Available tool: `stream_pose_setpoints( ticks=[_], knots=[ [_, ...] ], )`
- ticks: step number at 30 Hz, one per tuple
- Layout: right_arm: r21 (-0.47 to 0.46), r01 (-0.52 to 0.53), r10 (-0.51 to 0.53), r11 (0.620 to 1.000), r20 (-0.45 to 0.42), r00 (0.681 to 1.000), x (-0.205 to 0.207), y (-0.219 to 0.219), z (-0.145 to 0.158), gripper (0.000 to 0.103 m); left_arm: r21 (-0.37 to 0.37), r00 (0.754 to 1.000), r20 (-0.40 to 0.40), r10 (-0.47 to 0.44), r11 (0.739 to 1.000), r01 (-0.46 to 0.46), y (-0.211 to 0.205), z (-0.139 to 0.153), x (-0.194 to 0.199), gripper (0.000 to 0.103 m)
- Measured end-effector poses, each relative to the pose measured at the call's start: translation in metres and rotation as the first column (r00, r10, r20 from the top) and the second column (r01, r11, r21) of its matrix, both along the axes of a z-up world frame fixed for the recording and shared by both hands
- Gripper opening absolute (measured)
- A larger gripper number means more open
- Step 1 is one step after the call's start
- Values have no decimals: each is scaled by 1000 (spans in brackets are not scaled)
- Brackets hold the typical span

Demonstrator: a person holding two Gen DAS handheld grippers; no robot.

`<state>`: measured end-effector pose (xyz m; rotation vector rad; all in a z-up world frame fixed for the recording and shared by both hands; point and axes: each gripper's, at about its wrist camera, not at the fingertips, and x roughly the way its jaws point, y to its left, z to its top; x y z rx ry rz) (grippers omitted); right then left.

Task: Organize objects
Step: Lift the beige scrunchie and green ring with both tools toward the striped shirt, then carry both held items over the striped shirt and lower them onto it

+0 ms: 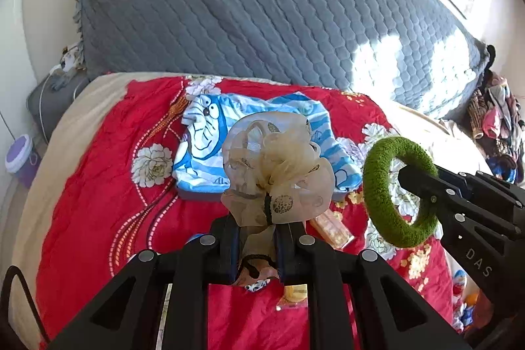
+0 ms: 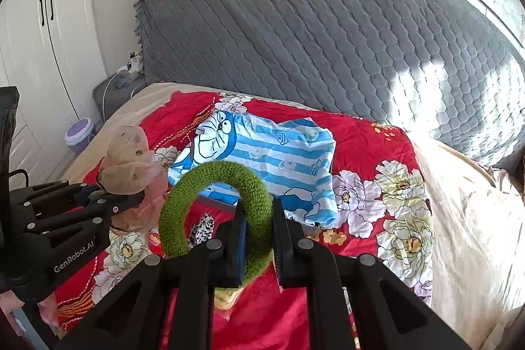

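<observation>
My left gripper [image 1: 257, 228] is shut on a beige sheer scrunchie [image 1: 279, 173] and holds it above the red floral bedspread [image 1: 98, 202]. The scrunchie also shows in the right wrist view [image 2: 128, 166], with the left gripper [image 2: 131, 202] at the left. My right gripper [image 2: 259, 218] is shut on a green fuzzy hair ring [image 2: 216, 205], held upright above the bedspread [image 2: 361, 153]. The ring also shows in the left wrist view [image 1: 380, 186], with the right gripper [image 1: 407, 177] at the right. A blue striped Doraemon cloth [image 1: 203, 133] covers a box ahead [image 2: 272, 153].
A grey quilted headboard [image 1: 246, 5] rises behind the bed. A leopard-print hair tie [image 2: 201, 228] and small packets [image 1: 331, 228] lie on the bedspread. A purple bin [image 1: 21, 159] stands on the floor at left. Clothes [image 1: 495, 127] are piled at right. White wardrobes [image 2: 39, 22] stand at left.
</observation>
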<state>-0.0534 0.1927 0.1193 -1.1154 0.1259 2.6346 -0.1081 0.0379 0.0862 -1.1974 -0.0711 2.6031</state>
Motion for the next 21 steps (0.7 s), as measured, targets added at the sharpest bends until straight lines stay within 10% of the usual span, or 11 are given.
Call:
stream_pose_setpoints(
  ticks=[21],
  knots=[
    [-21,33,-33,999,-9,999,-59,38,-22,14,-13,1000,11,-8,1000,8,12,-29,-85,17]
  ],
)
